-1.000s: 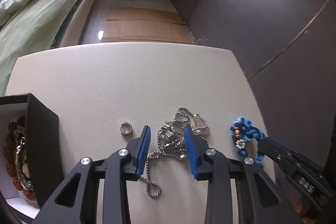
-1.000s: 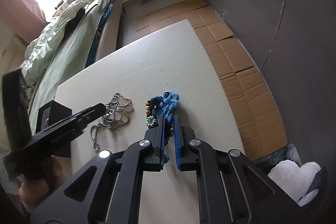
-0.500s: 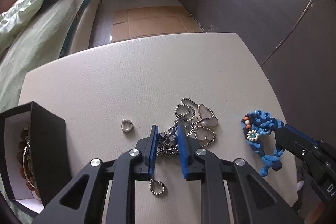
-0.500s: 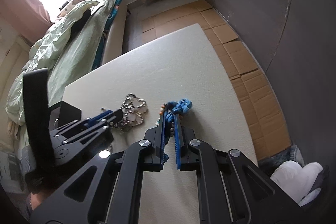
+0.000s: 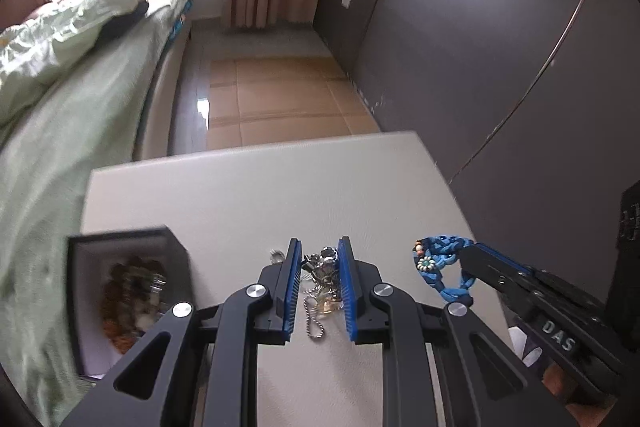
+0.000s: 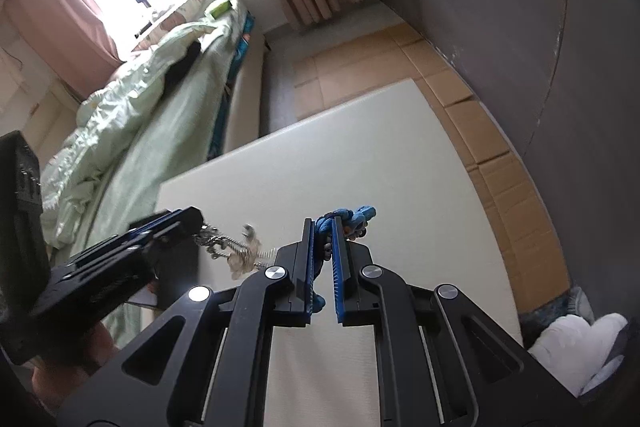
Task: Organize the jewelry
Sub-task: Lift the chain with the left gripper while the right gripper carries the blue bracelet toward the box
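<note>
My left gripper is shut on a silver ball-chain necklace and holds it above the white table; its chain hangs down between the fingers. My right gripper is shut on a blue braided bracelet with beads, also lifted off the table. The bracelet shows at the right of the left wrist view, and the necklace in the right wrist view. A black jewelry box with beaded pieces inside stands open at the left. A small silver ring lies just left of my left fingers.
A bed with green bedding runs along the left of the table. Cardboard sheets cover the floor beyond the far edge. A dark wall stands at the right. A white cloth lies on the floor at the right.
My left gripper closed on the silver necklace and lifted it off the table. My right gripper raised the blue bracelet. Both views tilted up toward the room.
</note>
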{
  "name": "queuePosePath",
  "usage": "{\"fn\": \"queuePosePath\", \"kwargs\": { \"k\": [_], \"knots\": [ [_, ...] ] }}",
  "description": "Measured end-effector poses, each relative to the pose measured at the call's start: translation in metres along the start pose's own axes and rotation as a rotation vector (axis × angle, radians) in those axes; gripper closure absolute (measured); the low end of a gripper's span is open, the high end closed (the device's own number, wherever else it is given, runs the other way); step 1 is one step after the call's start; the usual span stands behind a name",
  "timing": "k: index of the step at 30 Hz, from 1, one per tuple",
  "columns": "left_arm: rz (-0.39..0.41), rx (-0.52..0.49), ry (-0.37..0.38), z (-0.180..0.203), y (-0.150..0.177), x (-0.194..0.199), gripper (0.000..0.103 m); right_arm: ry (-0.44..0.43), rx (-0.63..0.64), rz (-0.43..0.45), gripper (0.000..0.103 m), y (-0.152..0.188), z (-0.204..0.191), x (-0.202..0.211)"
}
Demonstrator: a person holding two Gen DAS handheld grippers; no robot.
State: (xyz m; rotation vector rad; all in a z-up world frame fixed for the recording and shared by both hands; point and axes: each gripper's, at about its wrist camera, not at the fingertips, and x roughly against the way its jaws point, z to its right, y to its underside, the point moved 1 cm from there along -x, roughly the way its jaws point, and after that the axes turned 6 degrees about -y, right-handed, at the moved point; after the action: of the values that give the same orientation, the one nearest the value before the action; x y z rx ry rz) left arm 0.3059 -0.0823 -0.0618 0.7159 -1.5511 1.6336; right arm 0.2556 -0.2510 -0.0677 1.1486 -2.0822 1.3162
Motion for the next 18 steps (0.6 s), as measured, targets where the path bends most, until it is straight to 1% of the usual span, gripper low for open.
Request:
{"fn": "queuePosePath", "kwargs": {
  "k": [3, 7, 10, 12, 13, 16, 18],
  "knots": [
    [0.029, -0.001, 0.000, -0.003, -0.006, 0.019, 0.086, -0.018, 0.005, 0.022, 0.094, -0.001, -0.009, 0.003],
    [0.075, -0.017, -0.010, -0.006, -0.012, 0.049, 0.086, -0.039, 0.013, 0.025, 0.094, -0.001, -0.019, 0.001],
    [0.085, -0.025, -0.021, -0.009, -0.017, 0.061, 0.086, -0.052, 0.017, 0.030, 0.094, -0.001, -0.026, 0.000],
    [0.086, -0.051, -0.054, -0.007, -0.015, 0.062, 0.086, -0.056, 0.016, 0.031, 0.094, 0.000, -0.027, 0.000],
    [0.074, -0.065, -0.063, -0.006, -0.012, 0.058, 0.086, -0.057, 0.016, 0.030, 0.094, 0.000, -0.028, -0.001],
    [0.021, -0.079, -0.063, -0.005, -0.002, 0.036, 0.086, -0.062, 0.011, 0.026, 0.094, 0.001, -0.027, -0.002],
    [-0.029, -0.078, -0.073, -0.005, 0.010, 0.014, 0.086, -0.061, 0.012, 0.024, 0.094, 0.001, -0.026, -0.002]
  ]
}}
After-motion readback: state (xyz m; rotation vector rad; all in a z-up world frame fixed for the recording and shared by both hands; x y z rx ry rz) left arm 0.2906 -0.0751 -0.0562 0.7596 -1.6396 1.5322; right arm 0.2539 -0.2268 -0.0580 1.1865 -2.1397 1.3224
